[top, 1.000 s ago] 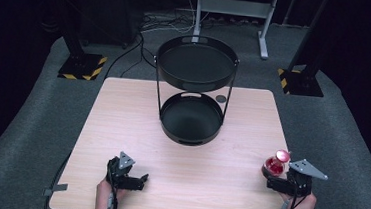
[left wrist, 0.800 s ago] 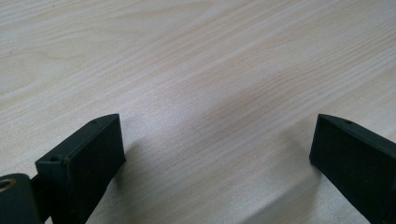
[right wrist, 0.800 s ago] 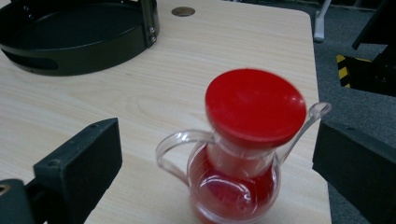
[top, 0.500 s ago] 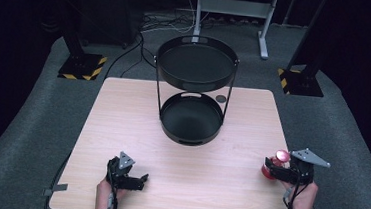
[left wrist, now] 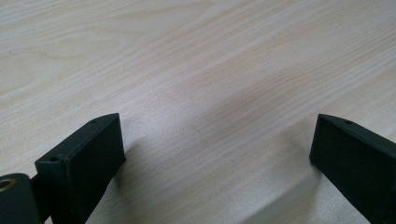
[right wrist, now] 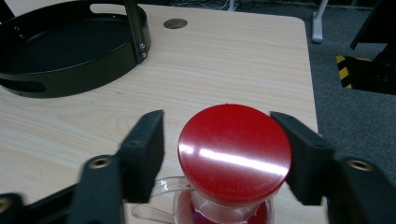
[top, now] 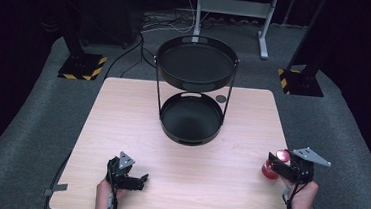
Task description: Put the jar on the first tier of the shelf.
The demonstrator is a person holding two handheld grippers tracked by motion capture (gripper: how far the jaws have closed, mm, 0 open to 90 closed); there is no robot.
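A clear jar with a handle and a red lid [top: 270, 170] [right wrist: 233, 149] stands near the table's right edge. My right gripper [top: 275, 161] [right wrist: 217, 130] reaches it from the right. Its jaws have just been closing and now bracket the jar under the lid. A thin strip of wood still shows between the left jaw and the lid. My left gripper [top: 140, 180] [left wrist: 217, 135] rests low over bare wood near the front edge, its jaws wide apart with nothing between them.
A black two-tier tray stand sits at the middle back of the table, with its upper tray [top: 198, 40] above its lower tray [top: 190, 140] [right wrist: 70, 70]. A round hole [top: 220, 99] [right wrist: 175, 23] lies in the tabletop just right of the stand. Grey floor surrounds the table.
The right gripper has swung in level with the jar, and its jaws have narrowed around it. The left gripper and the jar have stayed put.
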